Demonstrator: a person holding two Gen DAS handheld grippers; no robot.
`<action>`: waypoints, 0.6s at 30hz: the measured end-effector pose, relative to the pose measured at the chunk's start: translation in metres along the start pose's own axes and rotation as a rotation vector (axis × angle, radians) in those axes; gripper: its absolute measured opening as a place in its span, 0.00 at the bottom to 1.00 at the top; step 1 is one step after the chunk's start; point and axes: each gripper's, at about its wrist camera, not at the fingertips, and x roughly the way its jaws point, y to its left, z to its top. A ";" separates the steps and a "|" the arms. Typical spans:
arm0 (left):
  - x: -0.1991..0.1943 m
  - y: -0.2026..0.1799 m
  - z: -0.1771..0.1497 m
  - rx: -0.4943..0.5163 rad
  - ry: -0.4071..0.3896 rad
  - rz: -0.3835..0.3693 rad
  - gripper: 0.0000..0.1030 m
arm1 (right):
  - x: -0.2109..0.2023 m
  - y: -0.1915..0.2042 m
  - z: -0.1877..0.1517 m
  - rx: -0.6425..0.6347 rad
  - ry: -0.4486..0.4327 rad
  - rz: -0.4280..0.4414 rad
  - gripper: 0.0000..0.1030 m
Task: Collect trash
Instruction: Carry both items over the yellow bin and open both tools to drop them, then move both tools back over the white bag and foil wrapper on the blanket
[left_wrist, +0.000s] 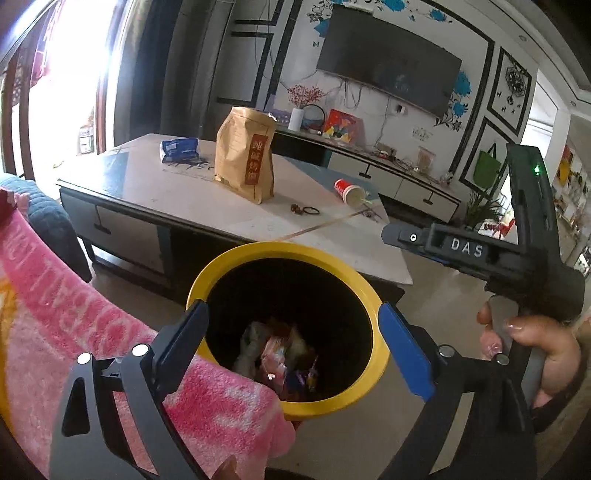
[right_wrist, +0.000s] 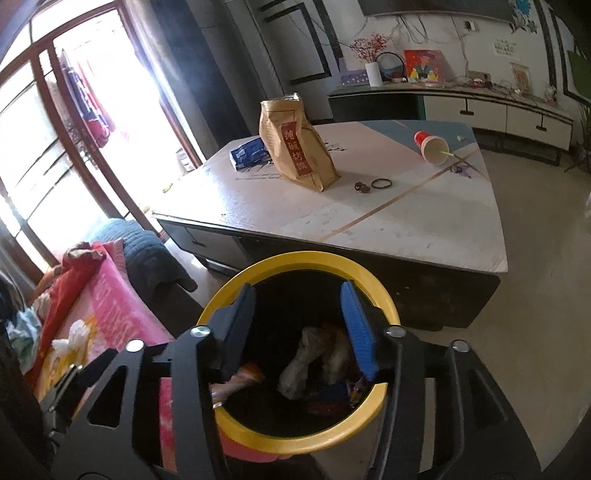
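Both claws over the bin, nothing in either!

Left claw (left_wrist: 291, 354) gapes wide and empty above the yellow-rimmed bin (left_wrist: 236, 258); right claw (right_wrist: 295, 332) hangs half-open, also empty, likely after a drop. Crumpled wrappers (left_wrist: 284, 362) pile inside. Beyond the bin, a red cup (left_wrist: 347, 190) lies tipped and a brown bag (left_wrist: 245, 155) stands.

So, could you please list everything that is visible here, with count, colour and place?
bin: one, yellow rim, on floor before the table, wrappers inside
table: one, pale top
paper bag: one, brown, upright on table
packet: one, blue, on table behind bag
cup: one, red, lying on table
ring: one, black, on table
blanket: one, pink, left of bin
television: one, black, on wall
left tongs: open, empty, over bin
right tongs: open, empty, over bin
hand: one, gripping the right handle
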 end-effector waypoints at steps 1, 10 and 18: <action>-0.002 0.002 0.000 -0.001 -0.004 0.012 0.91 | 0.000 0.002 -0.001 -0.008 -0.001 0.000 0.46; -0.029 0.026 -0.006 -0.069 -0.036 0.079 0.93 | -0.007 0.035 -0.007 -0.120 -0.014 0.038 0.55; -0.062 0.051 -0.014 -0.119 -0.083 0.159 0.93 | -0.016 0.074 -0.016 -0.225 -0.031 0.117 0.60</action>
